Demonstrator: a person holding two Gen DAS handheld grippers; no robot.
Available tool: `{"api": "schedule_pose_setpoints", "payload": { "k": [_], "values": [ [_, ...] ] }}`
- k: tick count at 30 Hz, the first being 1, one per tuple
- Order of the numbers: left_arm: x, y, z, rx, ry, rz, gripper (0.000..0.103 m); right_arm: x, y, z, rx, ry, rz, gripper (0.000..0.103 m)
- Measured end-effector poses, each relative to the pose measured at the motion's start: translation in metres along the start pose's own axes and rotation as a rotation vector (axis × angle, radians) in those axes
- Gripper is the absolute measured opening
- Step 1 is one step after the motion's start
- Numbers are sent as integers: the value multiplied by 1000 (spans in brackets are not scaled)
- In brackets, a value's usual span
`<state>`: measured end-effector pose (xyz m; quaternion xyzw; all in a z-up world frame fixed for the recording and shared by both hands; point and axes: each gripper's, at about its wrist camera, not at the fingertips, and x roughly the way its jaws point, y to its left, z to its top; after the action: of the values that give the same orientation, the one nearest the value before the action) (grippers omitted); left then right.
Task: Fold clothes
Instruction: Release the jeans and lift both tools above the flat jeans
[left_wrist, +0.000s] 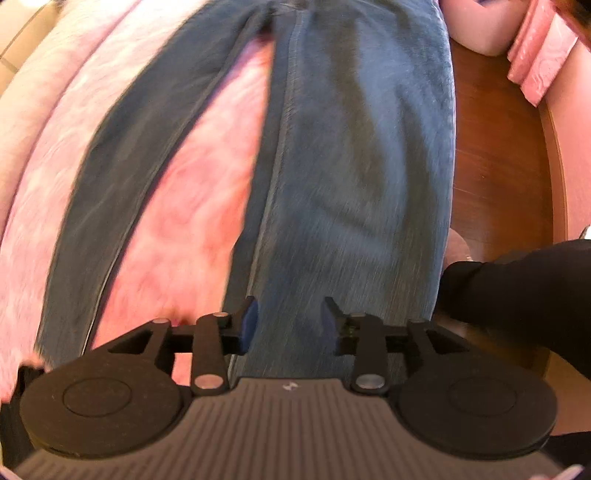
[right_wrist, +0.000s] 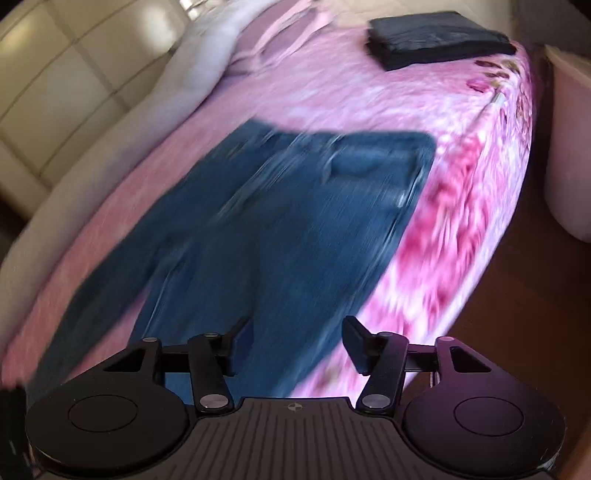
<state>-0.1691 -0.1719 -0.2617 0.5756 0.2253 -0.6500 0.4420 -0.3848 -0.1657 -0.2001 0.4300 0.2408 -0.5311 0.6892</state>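
1. Denim, left wrist view: jeans blurred, waist cut off at top, legs spread on pink bedspread; wood floor to the right; black sleeve at right edge. Left gripper jaws part-open above one leg, nothing pinched.
2. Right wrist view: jeans smeared, near bed edge; folded dark stack far off on pink floral bedspread. Right gripper spread, empty.
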Motion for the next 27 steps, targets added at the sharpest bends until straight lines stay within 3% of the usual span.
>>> {"api": "schedule_pose_setpoints", "payload": {
  "k": [8, 11, 15, 20, 27],
  "values": [
    [-72, 39, -156, -102, 9, 61, 62, -98, 119, -102, -211, 50, -86, 80],
    [-95, 51, -214, -158, 31, 78, 63, -121, 157, -125, -286, 92, -102, 81],
    [-112, 55, -259, -224, 44, 111, 64, -138, 191, -146, -348, 120, -105, 83],
    [-125, 57, -264, -301, 15, 111, 64, -141, 219, -155, -414, 151, -123, 83],
    [-144, 43, -220, -286, -80, 106, 64, -157, 237, -154, -571, 154, -155, 83]
  ]
}}
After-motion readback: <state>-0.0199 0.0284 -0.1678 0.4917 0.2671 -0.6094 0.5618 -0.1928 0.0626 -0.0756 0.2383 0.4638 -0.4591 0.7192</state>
